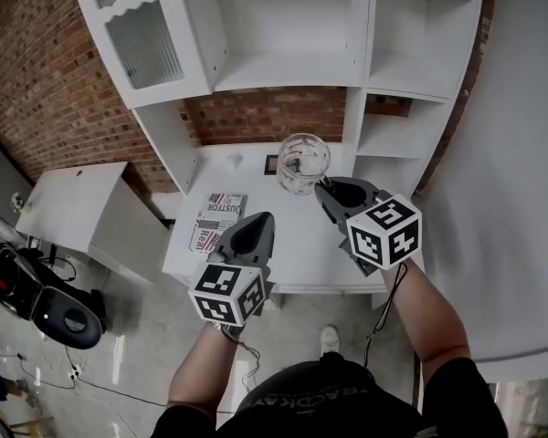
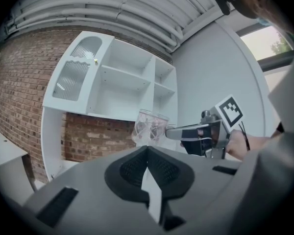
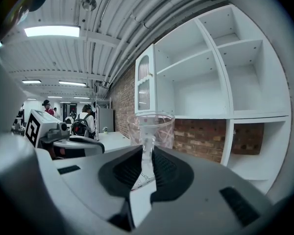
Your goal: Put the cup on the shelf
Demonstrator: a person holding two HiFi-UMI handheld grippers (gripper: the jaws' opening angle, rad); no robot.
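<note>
Right gripper (image 1: 321,188) (image 3: 148,148): jaws clenched on the wall of the clear cup (image 1: 303,162) (image 3: 151,129), 1 jaw inside the rim, 1 outside. Cup upright, held in front of the white shelf unit (image 1: 283,71); in the head view it sits over the rear of the worktop (image 1: 301,245), on none of the shelves. Left gripper (image 1: 256,219) (image 2: 147,153): jaw tips together, nothing between them, just beside the right gripper. 1 printed sheet (image 1: 215,219) lies on the worktop's left part.

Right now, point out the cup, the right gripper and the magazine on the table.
cup (image 1: 303,164): head view, clear side wall.
right gripper (image 1: 322,187): head view, between its fingertips.
magazine (image 1: 217,218): head view, its printed cover.
</note>
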